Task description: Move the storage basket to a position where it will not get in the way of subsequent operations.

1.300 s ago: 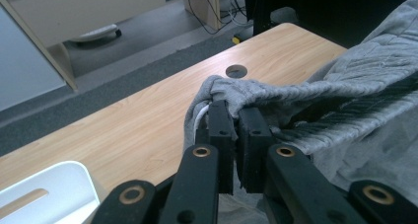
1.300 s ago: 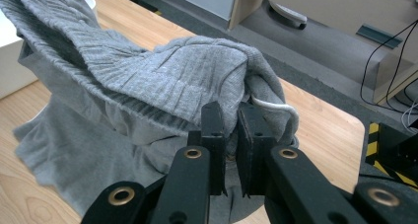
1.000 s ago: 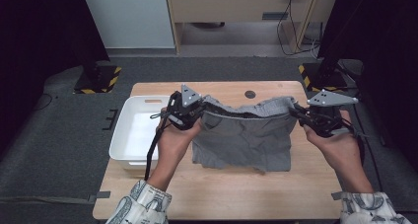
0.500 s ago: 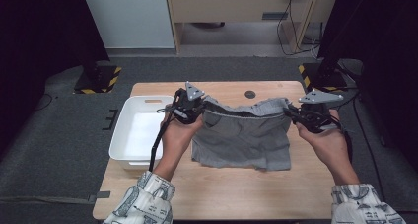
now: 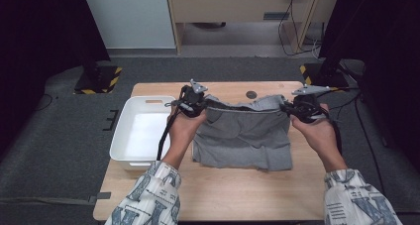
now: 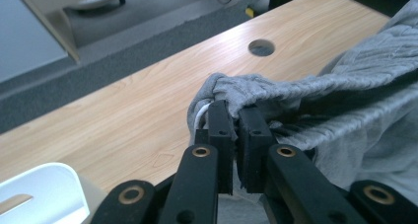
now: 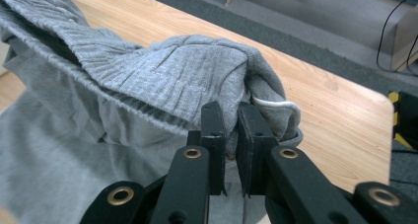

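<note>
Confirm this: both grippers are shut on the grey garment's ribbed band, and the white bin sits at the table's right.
Wrong side. In the high view the white bin sits at the table's left. Both the left gripper and right gripper are shut on the grey garment's ribbed band.

Light wooden table with a tub and a garment

The rectangular light wood-grain table (image 5: 233,195) stands on grey carpet (image 5: 54,150) and has a round hole (image 5: 251,94) near its far edge. A white rectangular plastic tub (image 5: 141,134) sits at its left end; a grey knitted fabric garment (image 5: 242,138) lies across the middle.
</note>
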### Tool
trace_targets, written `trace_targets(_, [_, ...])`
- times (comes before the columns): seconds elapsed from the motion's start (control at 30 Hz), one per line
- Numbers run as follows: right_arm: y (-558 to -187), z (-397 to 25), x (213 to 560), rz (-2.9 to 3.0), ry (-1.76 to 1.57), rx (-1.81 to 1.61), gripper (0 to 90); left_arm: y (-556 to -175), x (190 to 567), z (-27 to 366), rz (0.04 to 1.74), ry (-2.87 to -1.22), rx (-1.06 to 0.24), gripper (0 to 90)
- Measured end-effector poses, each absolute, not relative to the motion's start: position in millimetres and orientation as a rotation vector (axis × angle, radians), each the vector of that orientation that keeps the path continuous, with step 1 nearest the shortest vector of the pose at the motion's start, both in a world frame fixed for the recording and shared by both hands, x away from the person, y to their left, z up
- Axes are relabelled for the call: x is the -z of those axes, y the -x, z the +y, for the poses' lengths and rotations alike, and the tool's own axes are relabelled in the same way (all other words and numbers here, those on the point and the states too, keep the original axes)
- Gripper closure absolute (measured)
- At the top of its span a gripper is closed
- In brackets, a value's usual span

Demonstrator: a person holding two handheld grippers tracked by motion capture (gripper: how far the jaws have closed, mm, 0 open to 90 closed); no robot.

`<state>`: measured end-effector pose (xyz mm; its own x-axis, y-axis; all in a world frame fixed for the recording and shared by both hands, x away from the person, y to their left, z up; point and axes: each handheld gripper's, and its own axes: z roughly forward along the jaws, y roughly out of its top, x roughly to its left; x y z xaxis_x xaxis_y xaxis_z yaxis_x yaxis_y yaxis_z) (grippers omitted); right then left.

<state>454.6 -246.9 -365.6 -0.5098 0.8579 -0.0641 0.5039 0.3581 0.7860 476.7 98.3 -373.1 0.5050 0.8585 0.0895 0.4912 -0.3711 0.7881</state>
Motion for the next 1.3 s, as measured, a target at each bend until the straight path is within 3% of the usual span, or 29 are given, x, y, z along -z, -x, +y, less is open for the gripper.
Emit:
trace_targets(0.3, [-498, -243, 397, 2.179, -1.253, -0.961, 83.2, -519, 403, 94, 1.178, -2.049, -0.612, 86.1])
trace_targets(0.6, [-521, -248, 417, 2.178, -1.311, -0.943, 82.3, -536, 415, 87, 1.193, -2.051, -0.621, 86.0])
trace_targets(0.67, [-526, -247, 421, 2.164, -1.318, -0.934, 73.0, -540, 418, 86, 1.193, -2.052, -0.639, 80.0])
trace_targets(0.73, [-529, -245, 424, 2.132, -1.31, -0.91, 61.0, -541, 422, 86, 1.205, -2.046, -0.652, 66.4])
trace_targets(0.8, [-530, -245, 425, 2.104, -1.333, -0.902, 53.6, -539, 425, 85, 1.189, -2.062, -0.655, 65.0])
trace_targets(1.03, [-521, -248, 430, 2.105, -1.341, -0.919, 52.1, -532, 425, 82, 1.145, -2.064, -0.706, 59.5])
trace_targets(1.3, [-516, -242, 429, 2.134, -1.31, -0.893, 52.4, -540, 425, 84, 1.15, -2.062, -0.723, 60.1])
